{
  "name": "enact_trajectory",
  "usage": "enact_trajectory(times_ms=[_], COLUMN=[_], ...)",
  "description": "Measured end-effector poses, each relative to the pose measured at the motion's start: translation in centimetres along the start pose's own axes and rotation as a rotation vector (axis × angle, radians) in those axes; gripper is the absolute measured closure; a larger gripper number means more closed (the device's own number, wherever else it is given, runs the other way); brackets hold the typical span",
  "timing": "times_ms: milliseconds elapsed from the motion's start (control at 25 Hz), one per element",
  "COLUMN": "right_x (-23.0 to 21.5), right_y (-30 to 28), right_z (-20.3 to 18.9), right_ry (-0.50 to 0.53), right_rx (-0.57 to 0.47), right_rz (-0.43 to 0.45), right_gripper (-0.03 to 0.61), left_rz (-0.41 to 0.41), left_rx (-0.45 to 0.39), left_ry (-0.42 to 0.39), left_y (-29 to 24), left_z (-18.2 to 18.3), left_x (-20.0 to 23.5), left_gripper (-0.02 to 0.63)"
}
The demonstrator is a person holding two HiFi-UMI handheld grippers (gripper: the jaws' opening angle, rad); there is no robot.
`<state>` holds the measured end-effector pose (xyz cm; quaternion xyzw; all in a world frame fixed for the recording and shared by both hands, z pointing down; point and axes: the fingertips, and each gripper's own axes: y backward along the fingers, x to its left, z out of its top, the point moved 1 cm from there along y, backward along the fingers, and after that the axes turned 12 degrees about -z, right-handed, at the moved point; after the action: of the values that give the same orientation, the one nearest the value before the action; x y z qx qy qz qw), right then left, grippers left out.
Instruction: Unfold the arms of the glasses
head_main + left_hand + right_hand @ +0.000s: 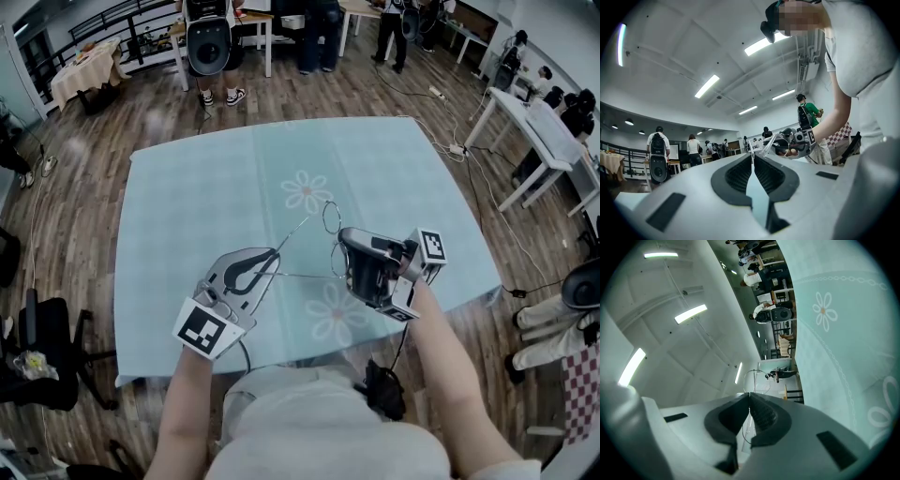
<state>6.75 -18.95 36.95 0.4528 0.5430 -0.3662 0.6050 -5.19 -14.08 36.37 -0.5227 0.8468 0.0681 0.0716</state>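
Observation:
Thin wire-rimmed glasses point(331, 217) hang in the air above the pale blue flowered tablecloth point(206, 178), held between both grippers. My left gripper point(277, 252) is shut on the tip of one slim arm, which runs up and away from its jaws toward the lenses. In the left gripper view the jaws point(752, 156) meet on that thin arm point(768, 140), with the right gripper point(799, 140) beyond. My right gripper point(341, 253) is shut on the frame by the lenses. One wire lens rim point(757, 380) shows past its tips point(749, 395).
The table's near edge lies just under my hands. Beyond the far edge stand a speaker point(208, 42) and several people. White tables point(539, 122) are at the right, cables point(450, 141) trail on the wooden floor, and an office chair point(47, 347) is at the left.

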Motion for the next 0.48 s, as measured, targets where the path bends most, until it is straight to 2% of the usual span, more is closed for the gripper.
enact_trajectory(times_ms=[480], right_x=[0.2], right_y=[0.8], right_z=[-1.2], right_ry=[0.03], right_rx=[0.082], right_rz=[-0.036], right_gripper=[0.568], left_rz=[0.005], left_rx=[0.024], left_ry=[0.004], left_y=[0.9], left_z=[0.0], left_x=[0.9], left_gripper=[0.589])
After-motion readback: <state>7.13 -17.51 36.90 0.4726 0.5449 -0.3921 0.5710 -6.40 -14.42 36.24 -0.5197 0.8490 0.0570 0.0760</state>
